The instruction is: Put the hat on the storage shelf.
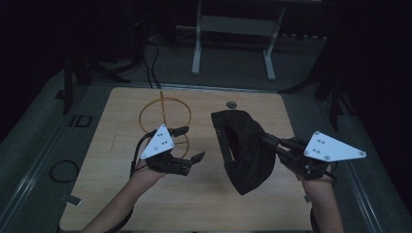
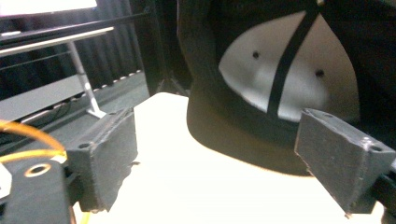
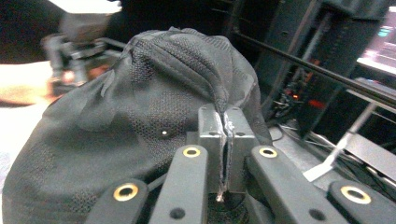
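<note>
A black cap [image 1: 245, 145] hangs tilted over the middle-right of the wooden table [image 1: 121, 204], its opening turned toward the left. My right gripper [image 1: 269, 142] is shut on the cap's mesh fabric [image 3: 154, 121], the cloth pinched in a fold between the jaws. My left gripper [image 1: 190, 143] stands open a short way left of the cap, touching nothing. In the left gripper view the cap's white lining [image 2: 285, 70] and dark rim sit just beyond the open fingers [image 2: 107, 154].
An orange wire-ring stand [image 1: 164, 119] sits on the table right behind my left gripper. A small grey disc [image 1: 231, 104] lies near the far edge. Beyond the table are white frame legs [image 1: 197, 48] and cables on the floor.
</note>
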Motion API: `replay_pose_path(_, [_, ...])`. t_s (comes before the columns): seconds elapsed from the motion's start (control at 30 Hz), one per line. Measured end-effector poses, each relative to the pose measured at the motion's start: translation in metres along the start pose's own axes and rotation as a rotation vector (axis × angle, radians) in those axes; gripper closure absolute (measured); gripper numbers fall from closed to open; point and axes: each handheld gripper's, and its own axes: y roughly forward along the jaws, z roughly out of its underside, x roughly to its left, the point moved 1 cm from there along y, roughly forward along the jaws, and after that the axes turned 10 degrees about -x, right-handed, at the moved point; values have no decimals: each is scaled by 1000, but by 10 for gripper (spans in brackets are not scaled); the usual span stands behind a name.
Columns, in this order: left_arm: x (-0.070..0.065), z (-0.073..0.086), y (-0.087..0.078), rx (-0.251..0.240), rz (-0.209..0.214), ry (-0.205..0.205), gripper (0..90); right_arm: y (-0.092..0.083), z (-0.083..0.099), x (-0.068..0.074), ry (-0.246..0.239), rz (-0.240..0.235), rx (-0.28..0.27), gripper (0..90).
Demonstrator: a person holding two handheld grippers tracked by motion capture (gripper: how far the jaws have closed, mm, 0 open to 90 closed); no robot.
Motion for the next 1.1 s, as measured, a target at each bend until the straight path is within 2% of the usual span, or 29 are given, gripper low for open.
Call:
replay_pose_path(0.07, [2, 4, -8, -2, -16, -9, 108, 1, -2, -4, 2, 12, -4, 882])
replay_pose_path(0.27, [5, 22, -38, -2, -100, -17, 35, 7, -8, -15, 13, 47, -19, 882])
replay_pose_path(0.3, [6, 26, -43, 5, -115, -14, 34, 8, -10, -17, 14, 57, -21, 881])
replay_pose_path(0.5, [12, 48, -67, 10, -185, -52, 34, 22, -19, -25, 18, 80, -24, 881])
replay_pose_path(0.67, [13, 66, -83, 24, -261, -36, 34, 36, -24, -29, 16, 77, -27, 881])
replay_pose_path(0.73, [14, 75, -90, 23, -272, -60, 34, 41, -26, -29, 15, 76, -24, 881])
replay_pose_path(0.8, [16, 83, -97, 29, -300, -75, 35, 46, -28, -30, 17, 73, -29, 881])
replay_pose_path(0.97, [18, 106, -111, 80, -354, -99, 42, 60, -31, -31, 35, 64, -36, 880])
replay_pose_path(1.1, [20, 122, -123, 122, -390, -114, 42, 73, -33, -31, 20, 58, -20, 880])
